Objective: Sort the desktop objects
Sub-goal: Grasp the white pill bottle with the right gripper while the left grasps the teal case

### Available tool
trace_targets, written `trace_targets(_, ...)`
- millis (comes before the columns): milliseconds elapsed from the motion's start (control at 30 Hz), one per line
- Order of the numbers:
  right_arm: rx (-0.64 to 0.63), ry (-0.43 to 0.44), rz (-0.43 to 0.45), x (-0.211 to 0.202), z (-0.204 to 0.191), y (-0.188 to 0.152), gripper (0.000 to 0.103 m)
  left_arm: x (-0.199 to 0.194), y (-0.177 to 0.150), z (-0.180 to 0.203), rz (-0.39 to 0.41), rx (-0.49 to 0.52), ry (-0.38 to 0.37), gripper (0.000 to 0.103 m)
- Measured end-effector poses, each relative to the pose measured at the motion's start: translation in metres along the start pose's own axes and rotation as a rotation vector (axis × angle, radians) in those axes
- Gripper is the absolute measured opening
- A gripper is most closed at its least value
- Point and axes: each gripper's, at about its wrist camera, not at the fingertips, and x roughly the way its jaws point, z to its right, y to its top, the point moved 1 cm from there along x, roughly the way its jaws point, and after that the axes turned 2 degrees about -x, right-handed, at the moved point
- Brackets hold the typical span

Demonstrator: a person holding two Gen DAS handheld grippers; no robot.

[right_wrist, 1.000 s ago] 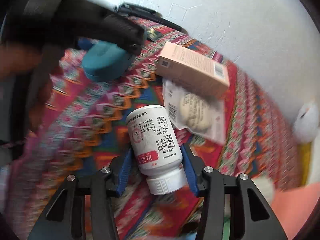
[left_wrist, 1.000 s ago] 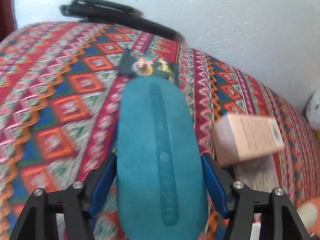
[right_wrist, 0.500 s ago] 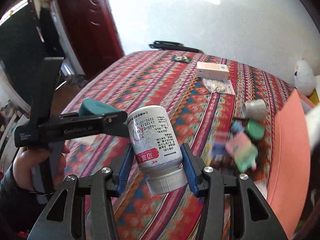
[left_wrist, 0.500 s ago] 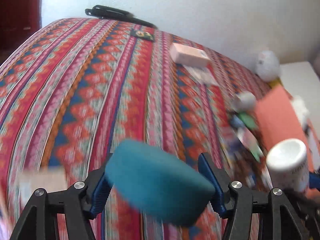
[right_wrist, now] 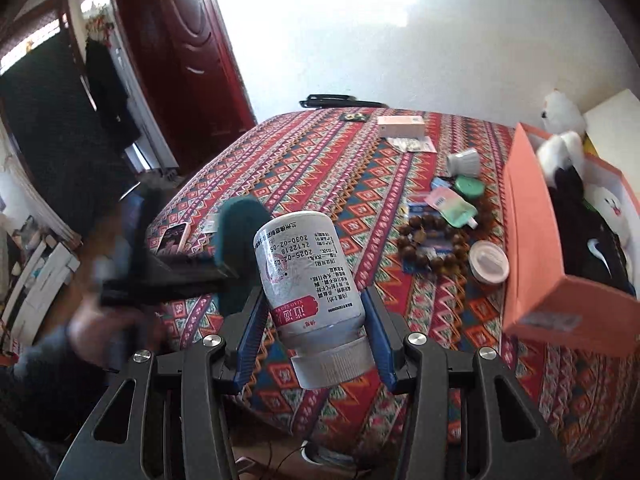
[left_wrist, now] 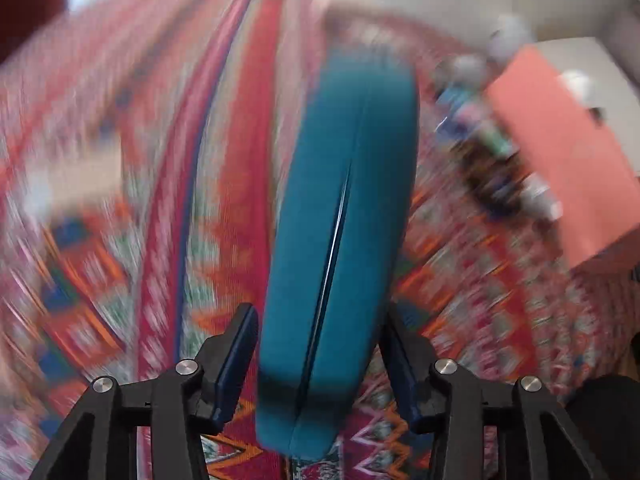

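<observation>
The right gripper clamps a white pill bottle between its blue pads, cap toward the camera, held in the air above the near edge of the patterned tablecloth. The left gripper has a teal case standing on edge between its fingers; its jaws are closing, and in the blurred left wrist view a narrow gap shows beside the left pad, while the right pad lies against the case or just beside it, so a firm grip cannot be told. Seen from the right wrist, that case and the left gripper hang to the left of the bottle, carried by a blurred hand. An orange box stands open at the right edge of the cloth, with soft toys and dark items inside. Just left of the box lie a white round lid, a ring of brown beads, a green pouch, a green jar and a toppled white cup. Farther back from the box rest a pink carton and a clear packet.
</observation>
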Motion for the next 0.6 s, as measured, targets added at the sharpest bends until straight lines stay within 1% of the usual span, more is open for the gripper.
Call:
trace_targets(100, 0.006, -0.016, 0.009, -0.012, 0.005, -0.008, 0.05, 0.007, -0.001, 0.0, 0.025, 0.015, 0.029, 0.037)
trace_targets(200, 0.03, -0.027, 0.007, -0.014, 0.018, -0.012, 0.05, 0.009, 0.019, 0.005, 0.022, 0.014, 0.04, 0.036)
trace_targets(267, 0.051, -0.032, 0.003, -0.013, 0.026, -0.013, 0.05, 0.018, 0.037, 0.006, 0.026, 0.02, 0.08, 0.042)
trace_targets(300, 0.059, -0.034, 0.003, -0.013, 0.029, -0.013, 0.05, 0.023, 0.043, 0.005, 0.026, 0.016, 0.09, 0.057)
trace_targets(333, 0.065, -0.035, 0.003, -0.012, 0.032, -0.014, 0.05, 0.027, 0.051, 0.002, 0.024, -0.005, 0.09, 0.068)
trace_targets(400, 0.069, -0.033, -0.001, -0.01, 0.035, -0.014, 0.05, 0.036, 0.064, 0.001, 0.033, -0.044, 0.085, 0.073)
trace_targets(433, 0.069, -0.032, -0.003, -0.009, 0.036, -0.014, 0.05, 0.04, 0.073, 0.001, 0.039, -0.049, 0.08, 0.073)
trace_targets(467, 0.07, -0.033, -0.006, -0.008, 0.037, -0.014, 0.05, 0.044, 0.082, 0.002, 0.039, -0.045, 0.076, 0.072)
trace_targets(533, 0.073, -0.039, -0.015, -0.004, 0.042, -0.014, 0.05, 0.057, 0.087, 0.008, -0.005, -0.008, 0.096, 0.04)
trace_targets(600, 0.08, -0.046, -0.021, -0.002, 0.046, -0.013, 0.05, 0.057, 0.081, 0.013, -0.015, 0.022, 0.106, 0.04)
